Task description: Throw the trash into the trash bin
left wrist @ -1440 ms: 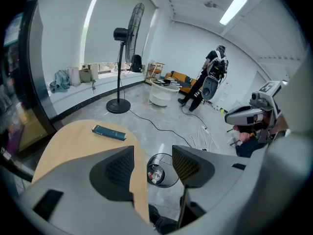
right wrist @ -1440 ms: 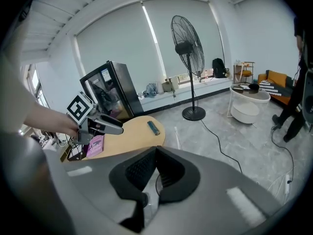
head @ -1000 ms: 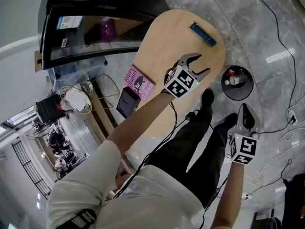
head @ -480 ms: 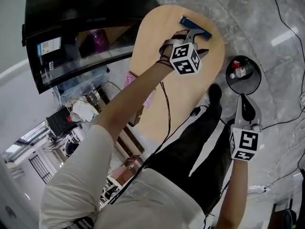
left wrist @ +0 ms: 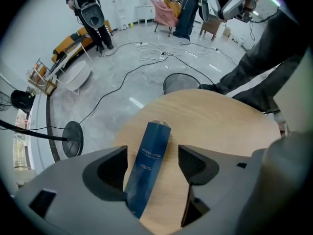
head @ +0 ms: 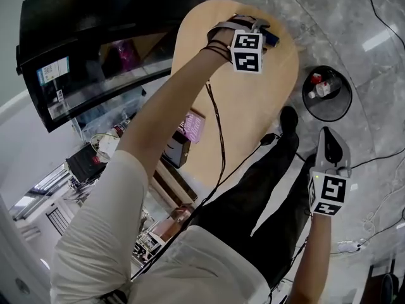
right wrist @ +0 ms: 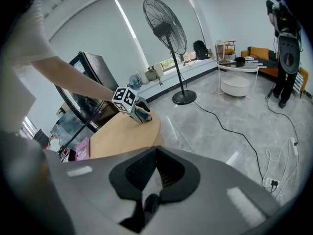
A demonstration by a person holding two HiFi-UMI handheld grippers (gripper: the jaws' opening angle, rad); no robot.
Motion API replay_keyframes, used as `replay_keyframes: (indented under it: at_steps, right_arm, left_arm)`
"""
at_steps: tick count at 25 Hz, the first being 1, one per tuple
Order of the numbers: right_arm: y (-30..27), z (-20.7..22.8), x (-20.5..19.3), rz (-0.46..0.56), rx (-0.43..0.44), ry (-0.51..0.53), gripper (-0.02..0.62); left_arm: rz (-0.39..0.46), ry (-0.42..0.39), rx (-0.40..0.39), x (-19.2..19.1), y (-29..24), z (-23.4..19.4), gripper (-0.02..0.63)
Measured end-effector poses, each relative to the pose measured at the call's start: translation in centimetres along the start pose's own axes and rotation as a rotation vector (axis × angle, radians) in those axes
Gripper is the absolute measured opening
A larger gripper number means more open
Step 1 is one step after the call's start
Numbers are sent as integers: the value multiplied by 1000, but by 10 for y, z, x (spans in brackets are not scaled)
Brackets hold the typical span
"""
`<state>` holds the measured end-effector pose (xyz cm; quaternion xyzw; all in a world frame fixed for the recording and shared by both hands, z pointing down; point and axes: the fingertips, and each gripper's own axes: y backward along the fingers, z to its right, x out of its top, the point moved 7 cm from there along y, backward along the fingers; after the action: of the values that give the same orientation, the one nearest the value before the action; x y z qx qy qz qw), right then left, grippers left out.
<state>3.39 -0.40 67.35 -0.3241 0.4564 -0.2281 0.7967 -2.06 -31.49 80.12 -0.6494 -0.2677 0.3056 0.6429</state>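
The left gripper (left wrist: pixel 152 154) points straight down over the far end of the wooden counter (head: pixel 253 106). Its jaws stand wide apart and have just been opening. A flat blue packet (left wrist: pixel 148 168) lies on the counter between them, lengthwise along the gap and closer to the left jaw. Neither pad presses on it, so the gripper is released and holds nothing. In the head view, the gripper's marker cube and the person's arm cover most of the packet, and only a blue end shows past the cube.

The right gripper (right wrist: pixel 155 153) hangs low beside the person's legs, off the counter's edge and angled down toward the floor. Its jaws are clenched together with nothing between them.

The black trash bin (head: pixel 332 109) stands on the grey floor just beyond the counter's rounded end, between the two grippers in the head view. Some red and white trash lies in it. A pink book (head: pixel 192 126) lies at the counter's nearer edge, well apart from the packet. A tall fan (right wrist: pixel 168 33) stands on the floor past the counter.
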Motion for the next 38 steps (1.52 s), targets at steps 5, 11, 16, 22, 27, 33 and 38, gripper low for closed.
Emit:
replay_keyframes:
  at_steps: [5,11,16,22,27,33,38]
  right_arm:
    - [-2,4,-4,9,-3,-15,11]
    - [3,6,-3,21,-6,-20,11]
    - [14,14,-8,29,-11,-16,11]
    - [31,29,-19,42,-35,-41,11]
    - [46,44,-31,51,-49,-60,11]
    - [66,60,-46,53,-61,-72,11]
    - [79,76,-55,57,-71,-88,11]
  left_arm:
    - [-42,-12,-102,1,-7,1,257]
    - [-35,-28,-98,2,-1,19,144]
    - [-27,-52,-111,19,5,33,133]
    - [46,-27,-122,59,16,47,121]
    - [148,71,-156,102,26,58,71]
    - [238,229,-201,139,30,68,61]
    - [320,429,-230,162,27,66,57]
